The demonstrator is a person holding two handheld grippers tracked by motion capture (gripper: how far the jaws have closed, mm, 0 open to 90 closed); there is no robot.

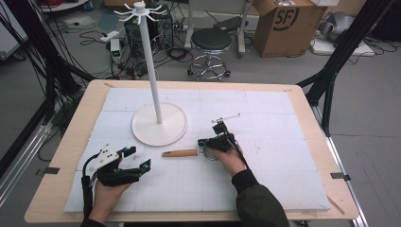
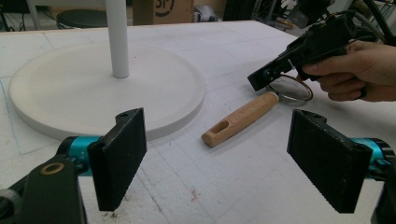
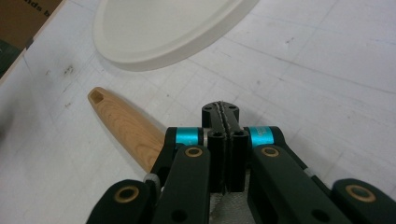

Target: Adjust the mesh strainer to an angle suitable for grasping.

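While the right tool [image 1: 213, 142] sits clamped tight at the metal ring end of the wooden-handled strainer [image 1: 181, 153], its jaws pressed together with a thin wire edge pinched between them in the right gripper view, the thing to get right, I'd say, is keeping that pinch square so the handle doesn't swing. Seen from above, the strainer lies just below the middle of the frame, its handle pointing left toward the white stand [image 1: 159, 124], whose round base is just above it and apart from it. Its hooks sit high at the top of the frame, so a lift would want the handle's slot [image 2: 220, 127] turned up and kept clear of the pole. The left tool [image 1: 132, 158], lower left in the high view, hovers with its jaws spread wide and nothing between them; in its own view the handle lies ahead, on the white foam surface [image 1: 283, 184]. It could steady the handle end if the strainer tips.
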